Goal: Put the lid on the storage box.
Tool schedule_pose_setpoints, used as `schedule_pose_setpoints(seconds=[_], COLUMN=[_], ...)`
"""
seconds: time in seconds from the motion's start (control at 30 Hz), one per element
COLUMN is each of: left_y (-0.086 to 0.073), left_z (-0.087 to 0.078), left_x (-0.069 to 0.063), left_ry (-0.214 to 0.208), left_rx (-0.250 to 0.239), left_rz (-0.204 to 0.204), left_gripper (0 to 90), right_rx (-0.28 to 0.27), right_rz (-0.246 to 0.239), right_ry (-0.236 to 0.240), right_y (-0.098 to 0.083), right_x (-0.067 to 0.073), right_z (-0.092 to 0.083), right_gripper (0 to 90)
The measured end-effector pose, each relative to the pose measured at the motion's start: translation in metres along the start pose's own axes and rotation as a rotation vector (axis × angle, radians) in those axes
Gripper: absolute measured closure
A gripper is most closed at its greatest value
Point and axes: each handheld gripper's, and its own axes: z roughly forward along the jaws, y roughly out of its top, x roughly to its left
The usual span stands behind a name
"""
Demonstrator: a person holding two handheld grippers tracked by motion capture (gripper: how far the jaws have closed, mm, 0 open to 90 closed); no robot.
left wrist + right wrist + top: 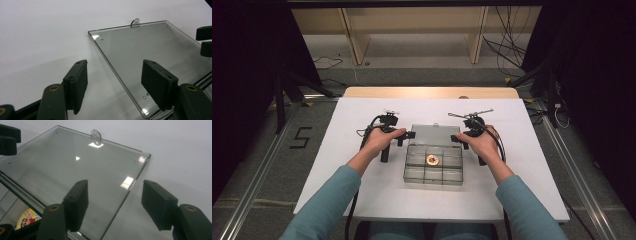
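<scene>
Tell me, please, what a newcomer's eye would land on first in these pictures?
Probably the clear plastic compartment box in the middle of the white table, its transparent hinged lid lying open flat behind it. One small round cartoon-printed badge lies in a middle compartment. The left gripper and right gripper flank the lid, each with open jaws straddling a side edge.

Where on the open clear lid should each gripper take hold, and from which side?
Grip the lid by its two side edges, the left gripper from the left, the right gripper from the right. It lies flat and thin on the table, so open jaws can straddle each edge.
</scene>
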Motion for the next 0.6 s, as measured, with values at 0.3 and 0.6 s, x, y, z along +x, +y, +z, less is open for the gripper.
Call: schedule_pose_setpoints(seconds=[0.3,0.6], left_y=[0.0013,0.0016], left_z=[0.0081,0.0075], left_x=[-0.0039,-0.0036], left_ry=[-0.011,-0.025], left_rx=[0.05,0.065], left_rz=[-0.038,-0.081], left_gripper=[40.7,44.8], right_rx=[0.02,0.031], right_rz=[0.023,0.095], right_ry=[0.006,0.041], right_y=[-0.0005,-0.0009], right_x=[-0.001,-0.0039], right_z=[0.0027,0.0038], right_gripper=[39.0,42.9])
